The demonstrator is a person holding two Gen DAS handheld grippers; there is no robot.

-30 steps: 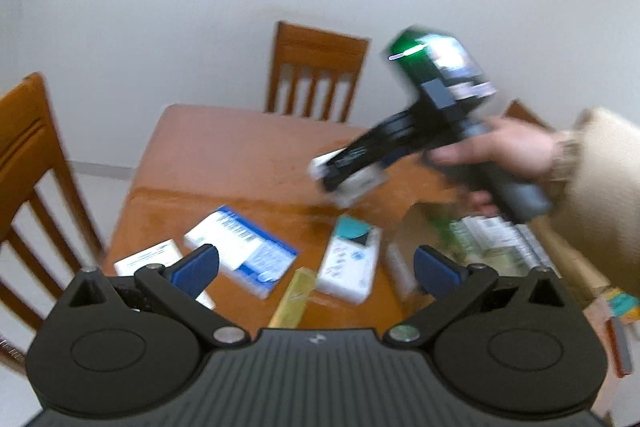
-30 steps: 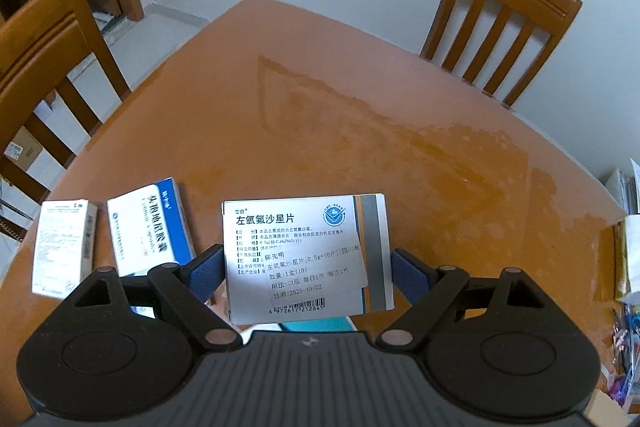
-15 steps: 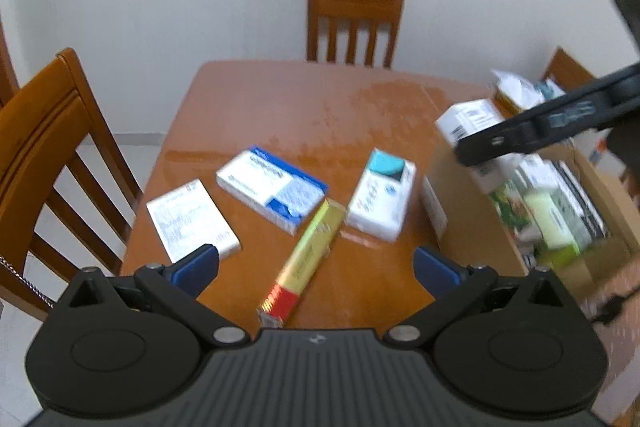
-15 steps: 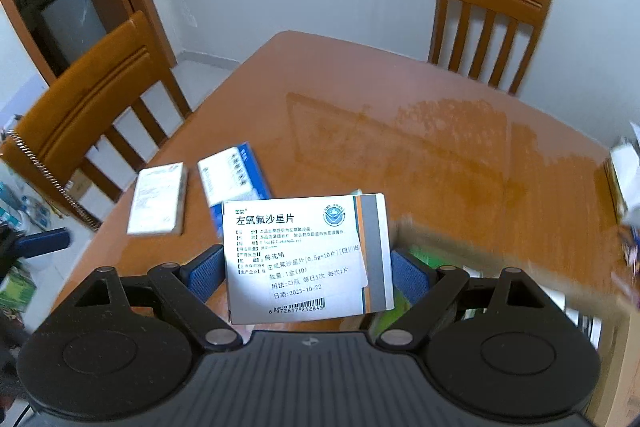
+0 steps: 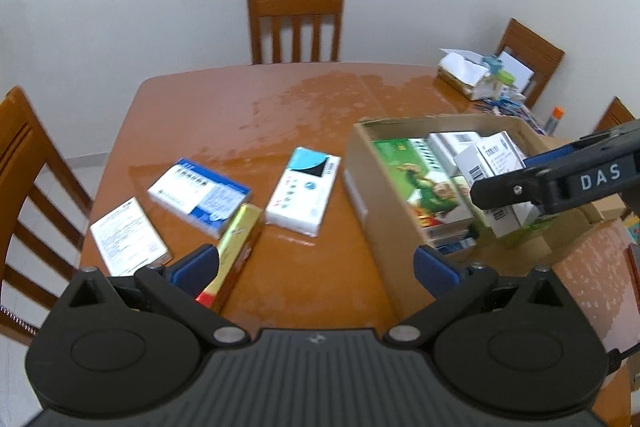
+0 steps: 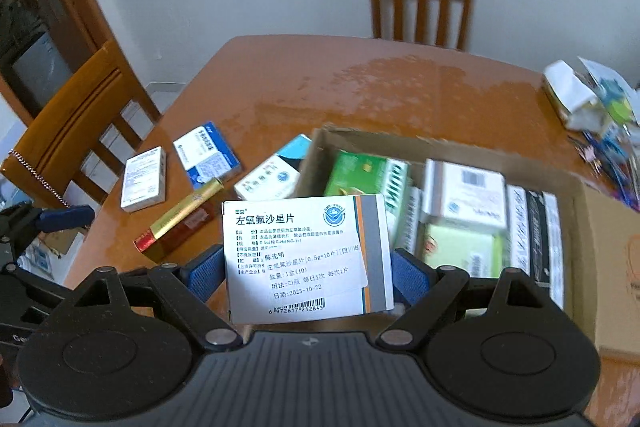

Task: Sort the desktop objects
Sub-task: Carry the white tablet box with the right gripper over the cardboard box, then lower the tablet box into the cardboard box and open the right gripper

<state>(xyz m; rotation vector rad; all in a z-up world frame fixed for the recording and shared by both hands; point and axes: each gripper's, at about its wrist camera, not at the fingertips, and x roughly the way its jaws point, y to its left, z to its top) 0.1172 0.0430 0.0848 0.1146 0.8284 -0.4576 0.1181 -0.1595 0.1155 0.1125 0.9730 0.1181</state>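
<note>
My right gripper is shut on a white medicine box with a printed label and barcode. It holds the box in the air over the near edge of the open cardboard box, which is packed with several medicine boxes. The left wrist view shows the same held box above the carton. My left gripper is open and empty above the table. Below it lie a gold and red box, a blue and white box, a white and teal box and a flat white box.
Wooden chairs stand at the far side, at the left and at the back right. A pile of opened packets and small clutter sits on the table's far right corner. The table's left edge is close to the loose boxes.
My right gripper has carried the white box from over the bare table to above the cardboard box. My left gripper has shifted and rolled, so the carton is now on its right.
</note>
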